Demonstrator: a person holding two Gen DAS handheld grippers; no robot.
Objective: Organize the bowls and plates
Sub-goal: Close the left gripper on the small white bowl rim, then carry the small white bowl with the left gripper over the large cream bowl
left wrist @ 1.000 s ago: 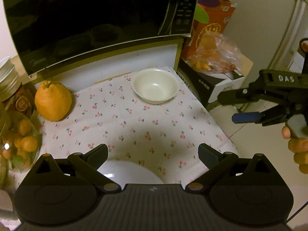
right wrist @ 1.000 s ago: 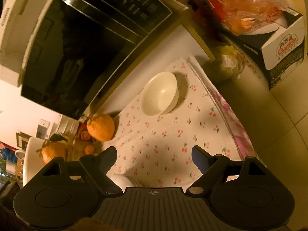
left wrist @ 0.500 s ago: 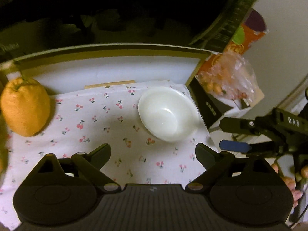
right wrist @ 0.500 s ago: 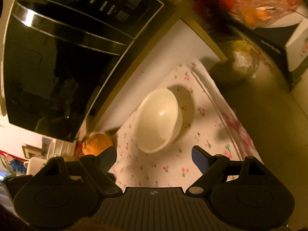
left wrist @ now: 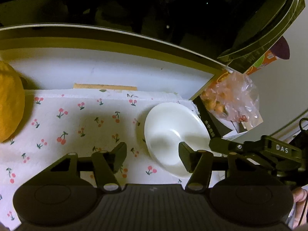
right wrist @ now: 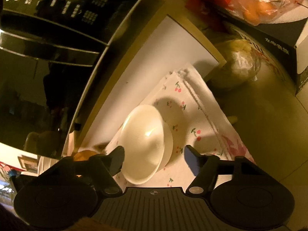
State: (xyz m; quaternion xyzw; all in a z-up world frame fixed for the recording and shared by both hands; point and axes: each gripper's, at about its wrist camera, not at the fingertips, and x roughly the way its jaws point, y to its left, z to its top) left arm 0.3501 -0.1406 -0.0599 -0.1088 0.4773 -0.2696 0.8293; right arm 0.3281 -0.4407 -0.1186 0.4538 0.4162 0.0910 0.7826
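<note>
A white bowl (left wrist: 174, 134) sits on a cloth with little cherries (left wrist: 80, 119), close to the cloth's right edge and just in front of a black microwave (right wrist: 57, 48). The left camera alone shows a big orange fruit (left wrist: 9, 104) far off at the cloth's other end, and the right gripper (left wrist: 213, 146) reaching in from the side, its upper finger tip over the bowl's right rim. The right camera alone shows the microwave's buttons and a clear bag (right wrist: 242, 63) on the floor. The left gripper (left wrist: 152, 155) has just been closing and is now partly open; the bowl's left rim lies between its fingers, but they do not pinch it. The right gripper (right wrist: 154, 157) has been closing too, with the bowl between its fingers. I cannot tell if its left finger (right wrist: 115, 158) touches the bowl's inside; the blue-padded right finger (right wrist: 192, 159) stands clear.
</note>
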